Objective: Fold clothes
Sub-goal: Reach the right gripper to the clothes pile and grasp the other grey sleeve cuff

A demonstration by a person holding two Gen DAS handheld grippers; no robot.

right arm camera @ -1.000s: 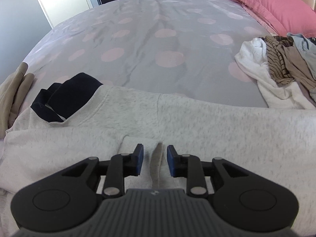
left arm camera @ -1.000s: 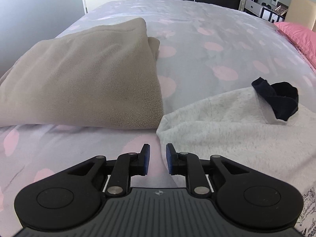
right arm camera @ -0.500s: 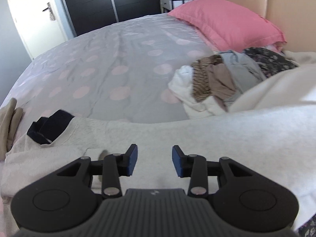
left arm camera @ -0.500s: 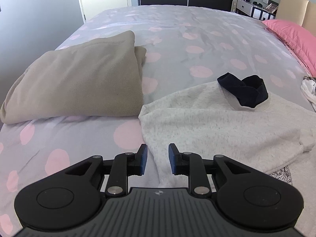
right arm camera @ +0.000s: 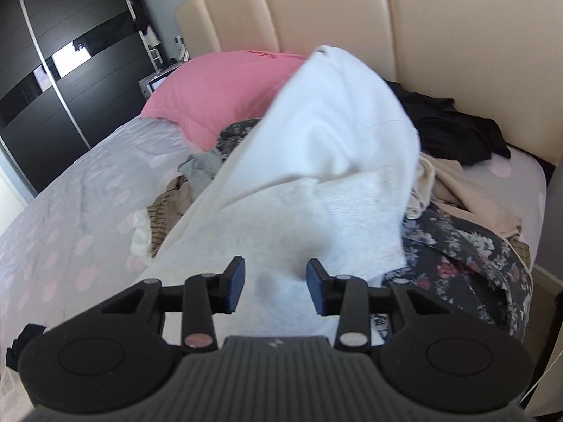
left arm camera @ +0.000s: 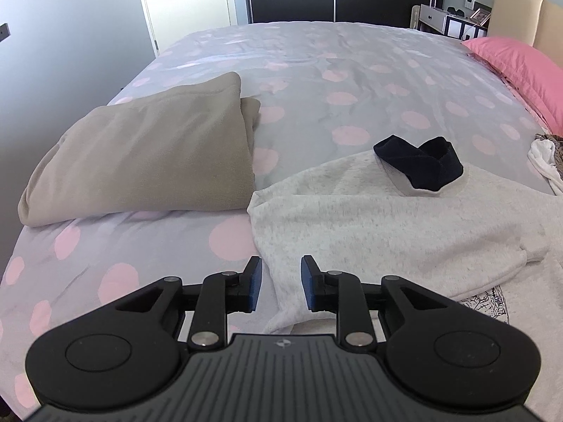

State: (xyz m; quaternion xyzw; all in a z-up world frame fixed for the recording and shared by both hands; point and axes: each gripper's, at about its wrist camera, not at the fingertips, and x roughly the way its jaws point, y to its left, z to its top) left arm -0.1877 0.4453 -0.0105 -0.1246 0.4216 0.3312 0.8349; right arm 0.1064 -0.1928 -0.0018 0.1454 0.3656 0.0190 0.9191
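A light grey sweatshirt [left arm camera: 369,218] with a black collar [left arm camera: 420,161] lies flat on the bed, one sleeve folded across it. My left gripper [left arm camera: 279,286] is open and empty, hovering just above the sweatshirt's near left edge. In the right wrist view my right gripper [right arm camera: 274,286] is open and empty above the sweatshirt's white fabric [right arm camera: 278,228], whose far part [right arm camera: 337,119] stands raised and blurred in front of the headboard.
A folded beige fleece [left arm camera: 147,154] lies left of the sweatshirt. A heap of unfolded clothes [right arm camera: 457,211] lies by the pink pillow [right arm camera: 218,95] and the headboard [right arm camera: 387,17]. The grey duvet with pink dots [left arm camera: 352,81] covers the bed.
My left gripper pulled back and up from the sweatshirt's edge. My right gripper opened, let go of the fabric fold and swung right toward the headboard and clothes heap.
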